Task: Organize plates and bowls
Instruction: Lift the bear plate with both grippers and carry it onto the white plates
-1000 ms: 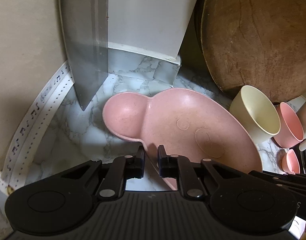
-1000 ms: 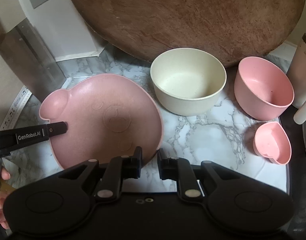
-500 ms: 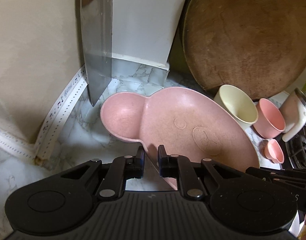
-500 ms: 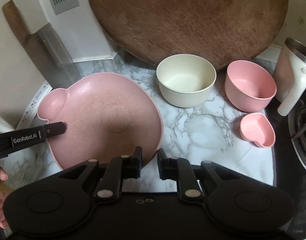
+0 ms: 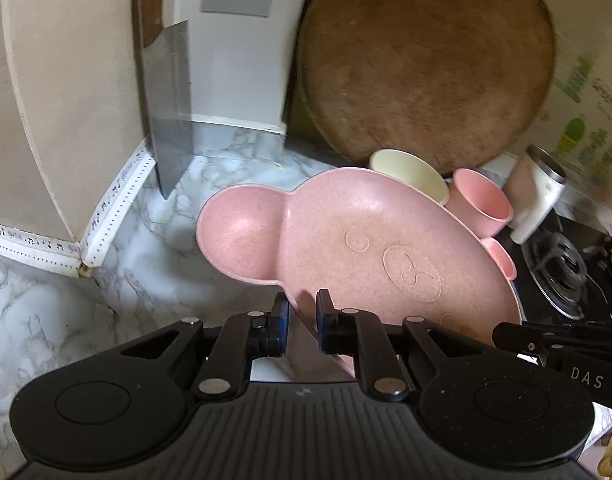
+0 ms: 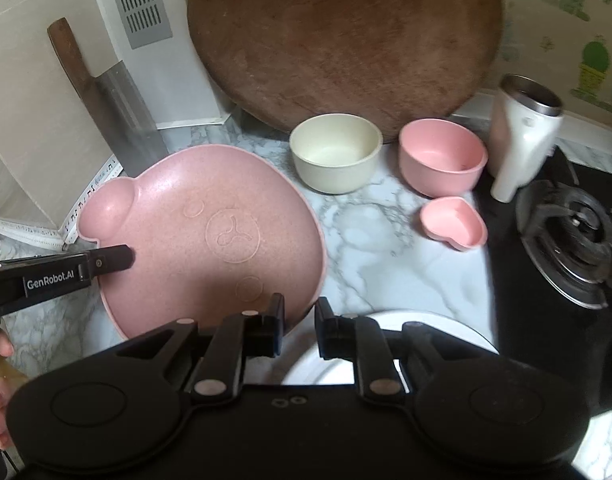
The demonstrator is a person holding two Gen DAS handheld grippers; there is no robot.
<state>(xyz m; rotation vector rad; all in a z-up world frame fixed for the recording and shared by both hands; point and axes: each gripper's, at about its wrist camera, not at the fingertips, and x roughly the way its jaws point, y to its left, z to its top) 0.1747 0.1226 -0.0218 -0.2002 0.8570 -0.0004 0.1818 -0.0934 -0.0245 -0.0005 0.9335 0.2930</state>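
I have the pink bear-shaped plate (image 6: 210,240) pinched at two places on its rim: my right tongs (image 6: 299,322) are clenched on the near edge, and my left tongs (image 5: 302,316) are clenched on the side just below the ear lobe, their tip showing in the right view as a black finger lying over the plate's edge. The plate looks lifted and tilted off the marble counter (image 6: 385,264), its far side toward the bowls. I judge it a light, stiff, speckled plastic-like piece with a smooth, fairly slippery surface, so the raised rim is the only sensible hold, and two opposite grips keep it from swinging. Just under my right tongs a white plate (image 6: 329,360) shows at the near edge; whether the pink one goes onto it I can only guess. Farther off stand a cream bowl (image 6: 335,152), a pink bowl (image 6: 441,156) and a small heart-shaped pink dish (image 6: 453,222), near each other but apart. Behind them a round wooden board (image 6: 341,40) leans on the wall, with a cleaver (image 6: 118,100) to the left.
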